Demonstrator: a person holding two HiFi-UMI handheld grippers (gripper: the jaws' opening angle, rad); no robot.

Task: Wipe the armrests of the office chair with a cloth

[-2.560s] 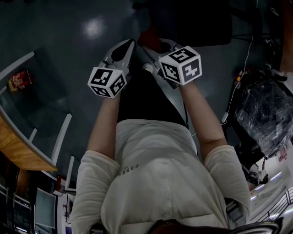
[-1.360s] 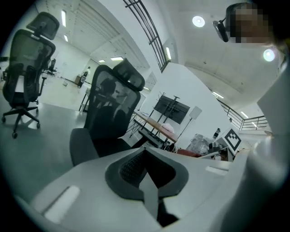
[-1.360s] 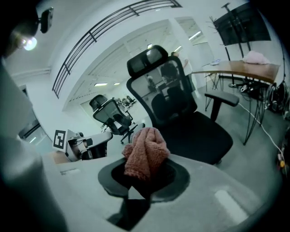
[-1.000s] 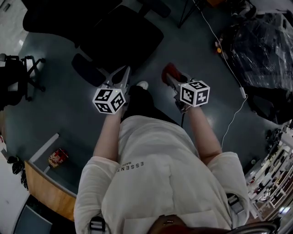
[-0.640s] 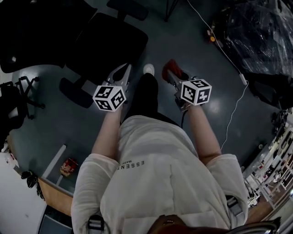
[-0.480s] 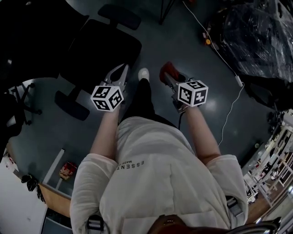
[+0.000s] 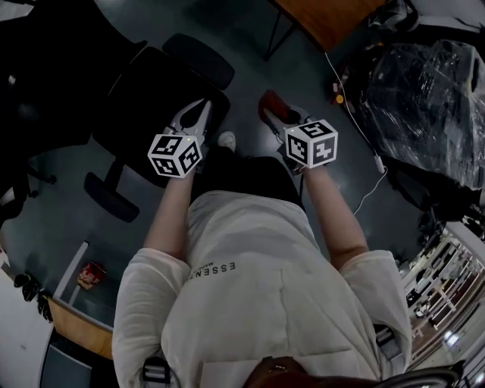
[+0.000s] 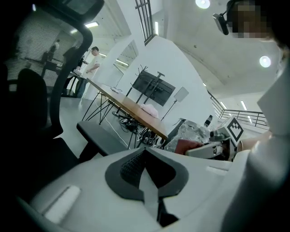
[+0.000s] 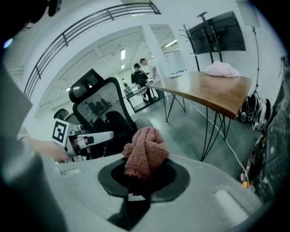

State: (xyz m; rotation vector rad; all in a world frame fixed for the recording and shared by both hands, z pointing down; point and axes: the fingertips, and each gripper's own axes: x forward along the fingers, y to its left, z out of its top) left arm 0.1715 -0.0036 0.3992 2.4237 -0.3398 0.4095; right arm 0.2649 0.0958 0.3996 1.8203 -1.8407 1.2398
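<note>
A black office chair [image 7: 155, 91] stands at the upper left of the head view, with one armrest [image 7: 198, 59] at its far side and the other [image 7: 112, 197] nearer me. My left gripper [image 7: 201, 110] hangs over the seat's right edge, jaws together with nothing in them. In the left gripper view [image 8: 144, 156] the far armrest [image 8: 102, 136] lies just ahead. My right gripper [image 7: 274, 112] is to the chair's right, over the floor, shut on a reddish cloth [image 7: 268, 101]. The cloth [image 9: 145, 152] bunches up above the right gripper [image 9: 141, 180]; behind it stands the chair [image 9: 97, 108].
A wooden table [image 7: 326, 19] on thin black legs stands at the top, with a pink bundle [image 9: 222, 69] on it. A plastic-wrapped heap [image 7: 424, 83] fills the right, and a white cable [image 7: 356, 114] runs along the floor. People stand far off [image 9: 144, 70].
The view has swung round and the chair has come closer, so the left gripper now hangs over its seat edge. The wooden table has entered at the top. The right gripper still holds the cloth.
</note>
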